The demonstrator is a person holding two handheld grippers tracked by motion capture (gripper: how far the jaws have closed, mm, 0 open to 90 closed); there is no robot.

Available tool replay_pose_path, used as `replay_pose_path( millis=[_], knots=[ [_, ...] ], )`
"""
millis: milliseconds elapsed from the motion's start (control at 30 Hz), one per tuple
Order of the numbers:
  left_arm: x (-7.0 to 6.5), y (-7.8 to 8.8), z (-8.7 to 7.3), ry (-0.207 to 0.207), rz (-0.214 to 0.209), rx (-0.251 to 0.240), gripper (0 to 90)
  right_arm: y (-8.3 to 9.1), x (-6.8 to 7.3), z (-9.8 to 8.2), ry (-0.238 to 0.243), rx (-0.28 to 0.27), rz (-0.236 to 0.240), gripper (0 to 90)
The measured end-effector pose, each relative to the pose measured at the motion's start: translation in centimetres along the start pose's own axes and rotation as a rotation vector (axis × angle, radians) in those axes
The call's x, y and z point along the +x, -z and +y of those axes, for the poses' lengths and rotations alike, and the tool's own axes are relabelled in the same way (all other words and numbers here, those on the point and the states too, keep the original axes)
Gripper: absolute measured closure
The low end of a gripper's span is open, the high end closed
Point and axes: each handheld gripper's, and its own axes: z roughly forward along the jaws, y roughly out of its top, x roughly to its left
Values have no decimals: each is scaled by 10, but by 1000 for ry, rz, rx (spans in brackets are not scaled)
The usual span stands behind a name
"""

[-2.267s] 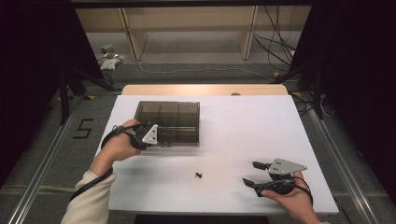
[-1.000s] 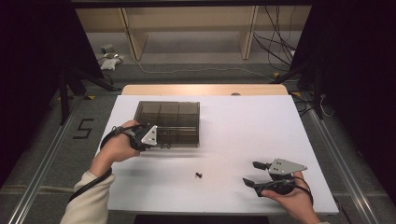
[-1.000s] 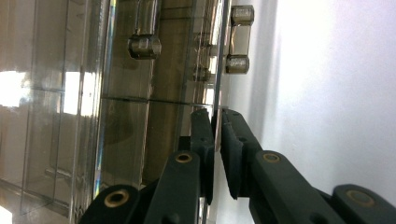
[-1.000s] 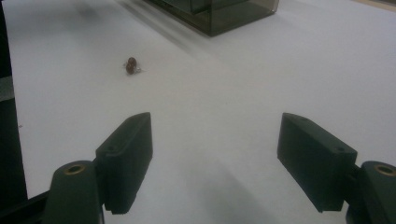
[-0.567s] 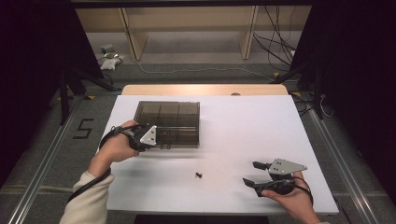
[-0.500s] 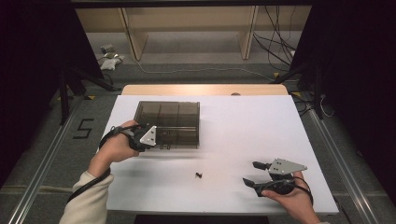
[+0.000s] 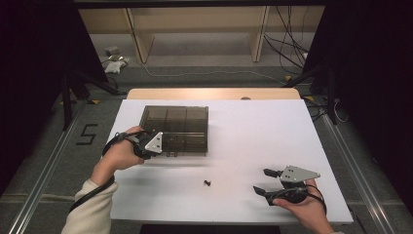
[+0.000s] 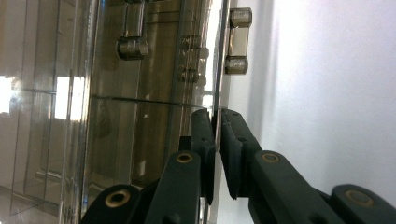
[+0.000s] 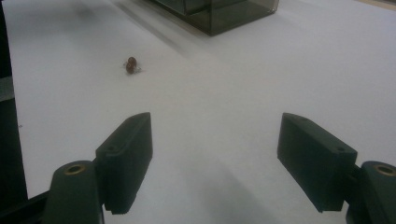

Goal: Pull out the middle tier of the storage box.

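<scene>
Left hand-held gripper (image 8: 217, 140) pinching front edge of smoky transparent plastic compartment box (image 7: 176, 127), upper-left centre on white worktop (image 7: 253, 131); lid apparently not yet raised. Right hand-held gripper (image 9: 215, 158) spread, empty, lower right. Small dark screw (image 7: 208, 183) lower centre, not yet collected.

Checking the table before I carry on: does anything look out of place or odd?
One thing: a small dark part lies loose on the white table, apart from the smoky clear compartment box. The box itself sits square, with the left tongs shut on its edge.
</scene>
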Motion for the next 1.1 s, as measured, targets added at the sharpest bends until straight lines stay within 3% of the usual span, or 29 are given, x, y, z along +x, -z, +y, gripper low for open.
replay_pose_path(
  millis=[1100],
  knots=[
    [-3, 1, -1, 3, -5, -9, 841, 0, 0, 0, 0, 0, 2, 275]
  ],
)
